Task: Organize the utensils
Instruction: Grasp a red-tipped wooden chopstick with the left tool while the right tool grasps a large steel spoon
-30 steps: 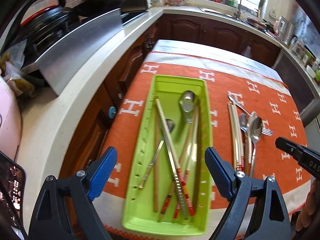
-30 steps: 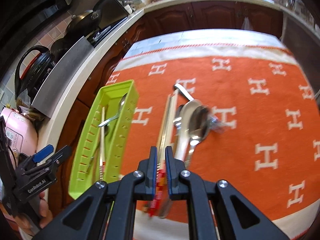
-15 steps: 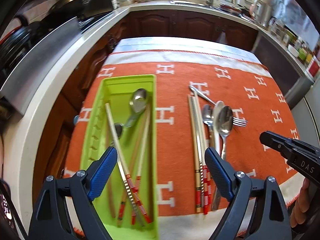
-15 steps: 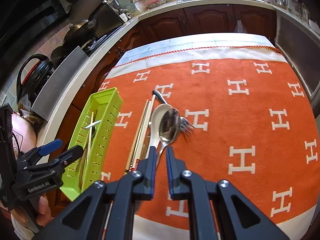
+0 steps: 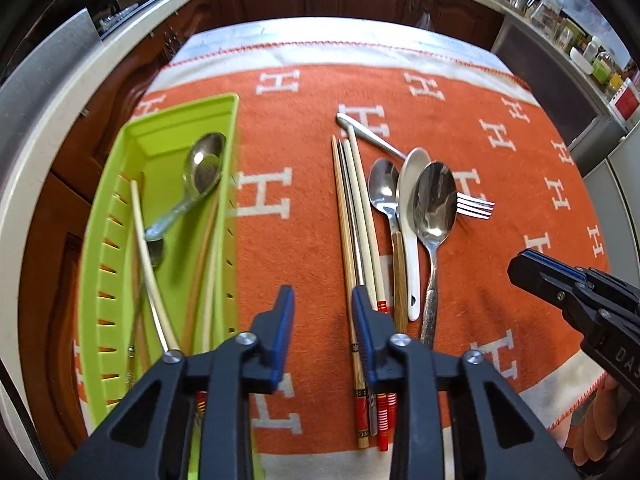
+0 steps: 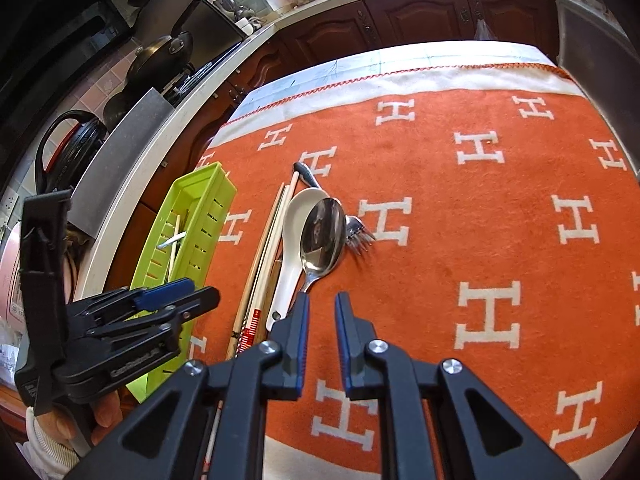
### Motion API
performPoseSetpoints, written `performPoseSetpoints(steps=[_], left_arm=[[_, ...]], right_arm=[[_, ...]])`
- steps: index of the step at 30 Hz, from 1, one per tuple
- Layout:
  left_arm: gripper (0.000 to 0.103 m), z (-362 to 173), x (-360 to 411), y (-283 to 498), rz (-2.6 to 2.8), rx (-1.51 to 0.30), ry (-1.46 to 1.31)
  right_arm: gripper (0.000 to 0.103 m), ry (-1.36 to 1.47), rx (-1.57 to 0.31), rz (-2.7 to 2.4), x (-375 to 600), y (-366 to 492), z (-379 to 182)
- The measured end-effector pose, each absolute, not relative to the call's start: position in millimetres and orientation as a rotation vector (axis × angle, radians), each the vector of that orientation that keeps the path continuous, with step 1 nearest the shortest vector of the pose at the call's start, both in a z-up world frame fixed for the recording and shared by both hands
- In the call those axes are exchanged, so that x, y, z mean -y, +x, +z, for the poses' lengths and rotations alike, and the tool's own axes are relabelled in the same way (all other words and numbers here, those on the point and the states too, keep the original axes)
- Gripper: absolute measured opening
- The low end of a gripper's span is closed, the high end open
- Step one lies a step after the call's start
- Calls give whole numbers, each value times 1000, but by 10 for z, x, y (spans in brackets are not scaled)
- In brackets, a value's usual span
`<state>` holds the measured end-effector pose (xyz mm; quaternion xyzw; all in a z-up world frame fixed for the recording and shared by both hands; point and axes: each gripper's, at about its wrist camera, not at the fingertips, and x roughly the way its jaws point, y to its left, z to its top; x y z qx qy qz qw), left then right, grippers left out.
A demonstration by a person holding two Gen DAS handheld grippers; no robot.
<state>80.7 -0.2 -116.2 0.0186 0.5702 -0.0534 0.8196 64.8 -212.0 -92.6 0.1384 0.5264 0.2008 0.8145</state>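
Note:
A green utensil tray (image 5: 120, 208) lies at the left on the orange cloth, holding a metal spoon (image 5: 200, 168) and several chopsticks. It also shows in the right wrist view (image 6: 200, 216). Loose chopsticks (image 5: 356, 216), a small spoon (image 5: 382, 188), a white ceramic spoon (image 5: 410, 224), a large metal spoon (image 5: 434, 204) and a fork (image 5: 476, 205) lie on the cloth at centre. My left gripper (image 5: 322, 300) is partly open and empty, its right finger over the chopsticks. My right gripper (image 6: 320, 300) is slightly open and empty, just behind the large spoon (image 6: 322, 236).
The orange cloth with white H marks (image 6: 480, 220) covers the table. A counter (image 5: 48, 92) with pans and a kettle runs along the left. Dark wood cabinets (image 6: 420, 16) stand beyond the far table edge.
My left gripper has swung right from over the tray to the loose chopsticks and its jaws have narrowed. My right gripper has drawn back from the chopsticks and opened slightly.

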Motion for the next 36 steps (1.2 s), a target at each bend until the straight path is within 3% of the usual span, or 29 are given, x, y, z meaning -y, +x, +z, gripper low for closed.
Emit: performPoseSetpoints(steps=[21, 34, 35, 36], left_arm=[[17, -1415, 25, 978, -131, -1291, 15], [18, -1443, 103, 970, -124, -1238, 42], [17, -1440, 98, 961, -123, -1234, 41], [8, -1441, 91, 955, -118, -1225, 36]], right_arm=[[13, 303, -1177, 483, 2035, 738, -1199], [13, 325, -1193, 475, 1987, 801, -1303], [13, 334, -1194, 471, 1994, 818, -1318], [13, 343, -1194, 469, 1999, 836, -1329]])
